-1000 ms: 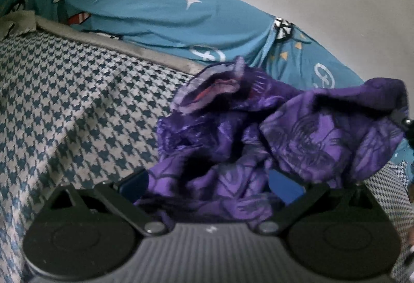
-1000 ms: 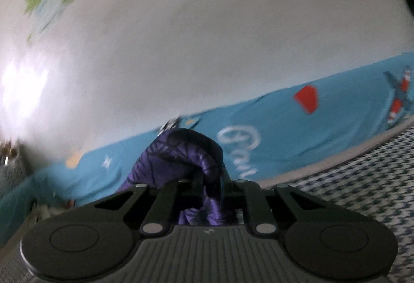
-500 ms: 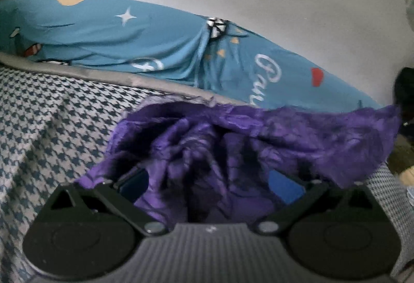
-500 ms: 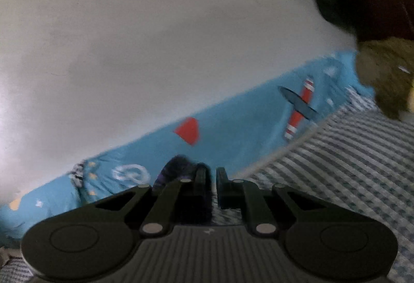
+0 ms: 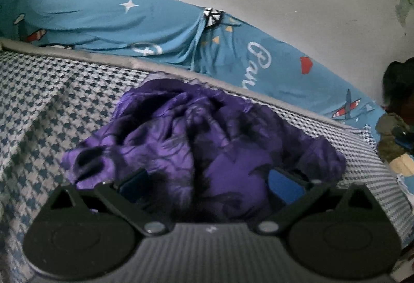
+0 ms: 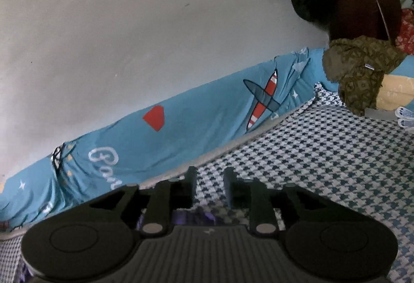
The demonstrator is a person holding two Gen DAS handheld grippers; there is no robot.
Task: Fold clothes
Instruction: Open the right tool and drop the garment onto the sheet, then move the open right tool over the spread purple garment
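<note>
On the checked bedspread (image 5: pixel 51 107) at my left gripper's (image 5: pixel 207 182) twelve o'clock, the purple garment (image 5: pixel 201 133) now lies slumped, no longer stretched. I keep those jaws spread wide around it. My right gripper (image 6: pixel 209 188) is opening, cloth released, checks showing between.

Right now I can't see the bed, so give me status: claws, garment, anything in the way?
Left claw open around purple garment. Right claw opening, empty, over checked cover. Garment crumpled, unfolded.
</note>
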